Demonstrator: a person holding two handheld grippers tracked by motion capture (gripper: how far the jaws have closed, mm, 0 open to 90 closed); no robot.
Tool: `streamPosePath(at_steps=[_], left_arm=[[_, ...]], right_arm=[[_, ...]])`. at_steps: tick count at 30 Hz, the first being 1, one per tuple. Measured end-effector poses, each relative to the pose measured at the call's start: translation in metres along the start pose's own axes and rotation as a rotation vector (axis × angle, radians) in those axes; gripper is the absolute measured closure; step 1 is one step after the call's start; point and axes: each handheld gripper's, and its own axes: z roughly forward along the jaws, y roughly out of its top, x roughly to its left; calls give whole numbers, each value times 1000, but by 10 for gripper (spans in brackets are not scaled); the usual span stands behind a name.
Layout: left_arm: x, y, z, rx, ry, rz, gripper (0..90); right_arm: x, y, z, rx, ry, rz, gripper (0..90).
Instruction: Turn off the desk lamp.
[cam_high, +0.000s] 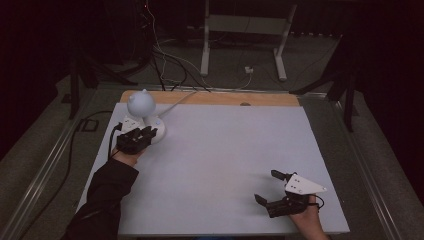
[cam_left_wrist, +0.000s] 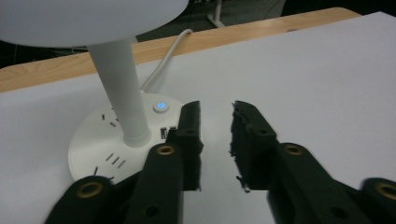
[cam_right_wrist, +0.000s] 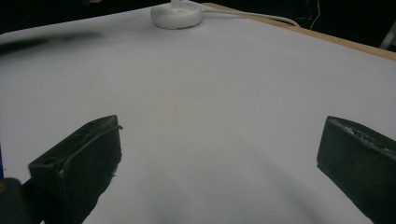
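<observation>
Lamp (cam_high: 141, 103) at about 10 o'clock on the white table (cam_high: 225, 165), near the far left corner: round white base (cam_left_wrist: 109, 142) with socket slots, slim post (cam_left_wrist: 119, 88), globe head at top. Blue-lit button (cam_left_wrist: 160, 106) on the base, glowing – judged a sign that the press on the switch is already done, though the head looks no brighter than its surroundings, so on or off hard to say. Left claw (cam_left_wrist: 216, 140) just at the 6 o'clock edge of the base, jaws parted a little with nothing between them, 1 jaw tip close to the button and not plainly touching it. Right claw (cam_right_wrist: 219, 154) at about 4 o'clock on the table, well apart from the lamp, spread wide over bare table, holding nothing. Left to do, by the look of it: little more than drawing the left claw clear.

Hard to make out – lamp head cut off at the top of the left claw view; white cable (cam_left_wrist: 163, 60) trailing off the far edge into the dark; room beyond the table mostly black; markings on the base too small to read.
</observation>
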Motion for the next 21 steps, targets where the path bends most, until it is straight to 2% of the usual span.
streamPosePath(at_steps=[2,6,8,9,13,14,15,17,18,19,20,21], left_arm=[[-3,1,-3,1,17,1,604],[-6,1,-7,-3,4,1,509],[-7,1,-9,2,-15,-2,481],[-8,0,-10,8,-25,0,415],[-10,-2,-16,21,-44,-13,276],[-11,-2,-18,18,-61,-13,216],[-11,-2,-18,18,-61,-13,172],[-13,-4,-24,27,-114,-17,119],[-13,-4,-24,27,-114,-17,70],[-14,-4,-25,37,-131,-16,70],[-16,-5,-26,50,-146,-10,19],[-18,-6,-27,53,-158,-2,16]], right_arm=[[0,0,0,0,0,2,0],[0,0,0,0,2,2,0],[0,0,0,1,1,2,0],[0,0,0,1,2,2,0],[0,0,0,2,2,1,0],[0,0,0,3,3,2,0],[0,0,0,3,3,2,0],[0,0,1,2,4,2,0],[0,0,1,3,4,2,0],[0,0,1,3,4,2,0],[0,0,1,4,4,3,0],[0,0,1,4,4,4,0]])
